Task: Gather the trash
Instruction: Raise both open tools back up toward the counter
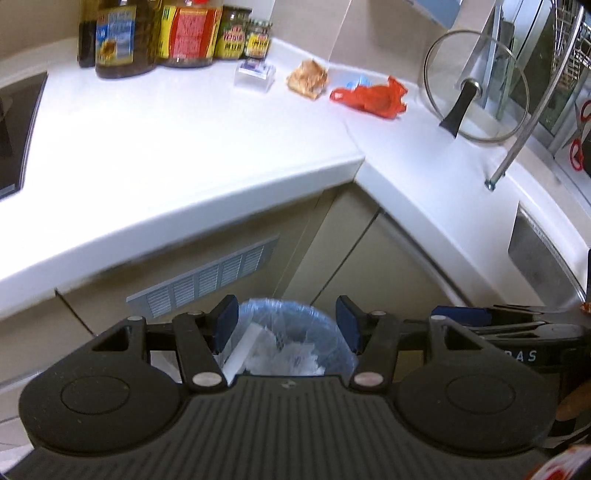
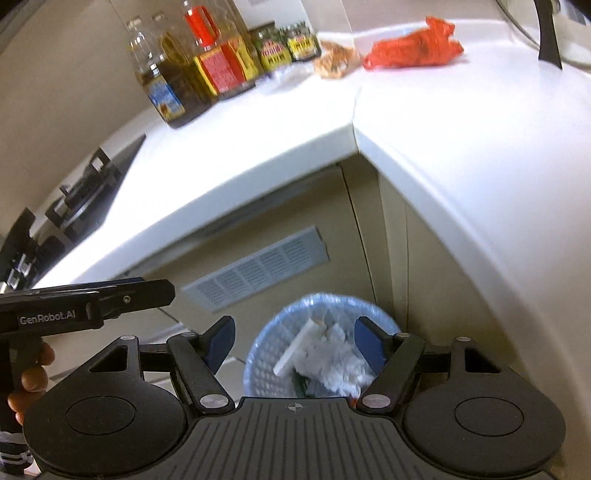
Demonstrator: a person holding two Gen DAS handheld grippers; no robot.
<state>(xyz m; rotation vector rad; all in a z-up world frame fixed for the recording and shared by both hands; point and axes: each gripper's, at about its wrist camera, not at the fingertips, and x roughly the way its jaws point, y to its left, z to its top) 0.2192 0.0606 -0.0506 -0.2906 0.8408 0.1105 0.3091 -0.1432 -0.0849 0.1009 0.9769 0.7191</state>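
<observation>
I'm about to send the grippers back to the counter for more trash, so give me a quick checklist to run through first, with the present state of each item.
1. Left gripper free of load: ok, jaws apart, nothing between them.
2. Right gripper free of load: ok, jaws apart and empty.
3. Earlier trash inside the bin: ok, white paper lies in the lined basket on the floor.
4. Trash left on the countertop: ok, the red plastic bag and a crumpled brown wrapper lie near the back corner.
5. Path to them clear: ok, bare counter in front; bottles and jars stand to the left, glass lid to the right.
6. Room left in the bin: cannot tell.
</observation>
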